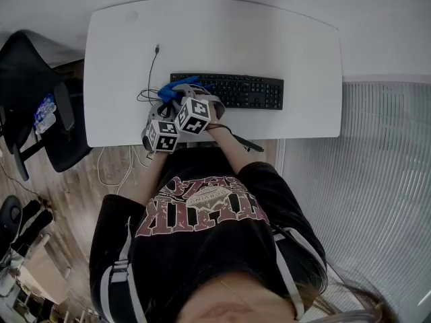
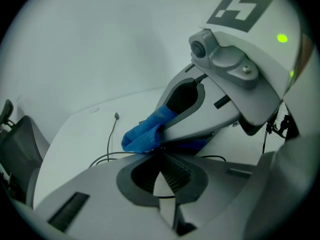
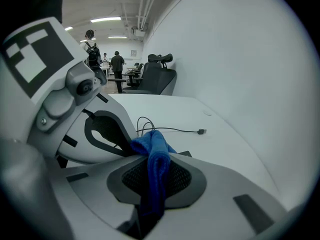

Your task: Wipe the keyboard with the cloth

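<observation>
The white tabletop takes up the upper half of the head view. A black keyboard lies on it, parallel to the near edge and right of the tabletop's middle. A black office chair stands on the wooden floor well to the left of the keyboard, past the tabletop's left end. The person in a black printed shirt stands at the near edge, below the keyboard's left half, with both arms reaching forward.

Both tools are bunched at the keyboard's left end, marker cubes side by side over the near edge. The right gripper has its tongs clamped on the blue cloth, which runs down between the ribbed pads and bulges in a fold above their tips. The left gripper crosses in from beside it with its tongs drawn together. Their tips rest right against the cloth's edge, and no view shows whether they nip a fold of it.

The cloth sits at the keyboard's left end, held up off the tabletop.

A thin black cable lies in loops on the tabletop left of the keyboard, with one strand running away to a small plug.
</observation>
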`<act>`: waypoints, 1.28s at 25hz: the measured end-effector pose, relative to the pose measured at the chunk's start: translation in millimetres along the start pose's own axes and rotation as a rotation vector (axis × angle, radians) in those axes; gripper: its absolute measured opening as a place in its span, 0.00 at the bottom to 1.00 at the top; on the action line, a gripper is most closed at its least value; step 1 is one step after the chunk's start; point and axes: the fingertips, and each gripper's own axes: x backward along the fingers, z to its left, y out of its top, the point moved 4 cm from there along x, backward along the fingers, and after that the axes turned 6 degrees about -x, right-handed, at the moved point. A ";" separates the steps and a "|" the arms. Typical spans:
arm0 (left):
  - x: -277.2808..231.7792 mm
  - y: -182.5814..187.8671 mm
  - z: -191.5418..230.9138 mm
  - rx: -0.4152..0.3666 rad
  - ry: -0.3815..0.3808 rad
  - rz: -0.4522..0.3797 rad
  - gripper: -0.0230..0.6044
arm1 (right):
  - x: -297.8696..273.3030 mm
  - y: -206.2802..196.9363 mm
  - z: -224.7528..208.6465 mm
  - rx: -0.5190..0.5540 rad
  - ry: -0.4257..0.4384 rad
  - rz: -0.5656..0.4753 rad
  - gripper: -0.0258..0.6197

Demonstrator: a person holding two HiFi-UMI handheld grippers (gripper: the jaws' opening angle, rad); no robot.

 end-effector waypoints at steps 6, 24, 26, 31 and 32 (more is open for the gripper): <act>-0.5 2.9 -0.4 0.027 0.009 0.005 0.08 | 13.4 -15.7 -7.2 -0.005 -0.032 0.008 0.14; 1.5 2.2 3.9 0.059 0.064 0.032 0.08 | 44.3 -53.3 -28.9 -0.099 -0.103 0.052 0.14; 2.5 2.0 2.8 0.063 0.070 0.033 0.08 | 49.4 -58.8 -30.5 -0.105 -0.112 0.056 0.14; 2.6 1.7 -0.3 0.070 0.085 0.034 0.08 | 61.1 -75.1 -34.6 -0.115 -0.137 0.065 0.14; 2.4 1.7 -0.5 0.070 0.089 0.034 0.08 | 63.1 -78.2 -35.8 -0.119 -0.140 0.066 0.14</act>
